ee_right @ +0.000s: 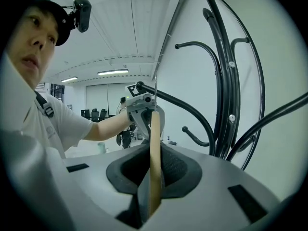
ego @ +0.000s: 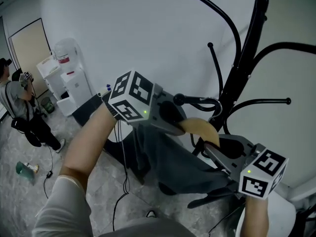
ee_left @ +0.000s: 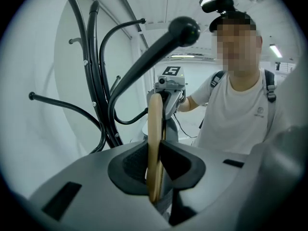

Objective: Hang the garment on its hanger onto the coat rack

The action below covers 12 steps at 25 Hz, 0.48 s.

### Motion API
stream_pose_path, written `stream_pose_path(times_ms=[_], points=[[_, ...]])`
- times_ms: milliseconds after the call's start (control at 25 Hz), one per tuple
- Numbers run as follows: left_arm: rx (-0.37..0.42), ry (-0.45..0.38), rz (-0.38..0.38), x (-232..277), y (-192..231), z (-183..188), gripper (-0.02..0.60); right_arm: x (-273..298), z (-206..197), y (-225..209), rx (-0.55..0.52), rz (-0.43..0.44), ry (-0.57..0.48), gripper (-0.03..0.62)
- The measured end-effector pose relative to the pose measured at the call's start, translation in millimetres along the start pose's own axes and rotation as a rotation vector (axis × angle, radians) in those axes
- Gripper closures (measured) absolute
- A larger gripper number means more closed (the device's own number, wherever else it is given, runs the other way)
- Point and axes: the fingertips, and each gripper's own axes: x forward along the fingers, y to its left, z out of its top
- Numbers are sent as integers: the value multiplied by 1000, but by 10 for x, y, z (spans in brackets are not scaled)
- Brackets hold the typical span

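Observation:
A wooden hanger (ego: 200,127) carries a dark grey garment (ego: 173,167) that droops below it. My left gripper (ego: 178,124) is shut on one end of the hanger and my right gripper (ego: 211,151) is shut on the other end. In the left gripper view the wood (ee_left: 155,129) stands on edge between the pads (ee_left: 134,165). The right gripper view shows the same hanger (ee_right: 155,143) pinched the same way. The black coat rack (ego: 242,68) stands just behind. One knobbed arm of the rack (ego: 197,100) runs right above the hanger, and looms close in the left gripper view (ee_left: 183,30).
A white wall backs the rack. At far left are a water dispenser (ego: 66,68), a standing person (ego: 19,107) and cables on the floor. A green item (ego: 24,168) lies on the floor. A white round object (ego: 281,216) sits at lower right.

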Motion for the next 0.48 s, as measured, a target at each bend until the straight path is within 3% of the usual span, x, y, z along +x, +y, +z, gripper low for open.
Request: stream_pose_path(times_ms=[480], points=[[-27, -30, 5, 91, 56, -70, 509, 23, -102, -71, 69, 0, 16, 530]])
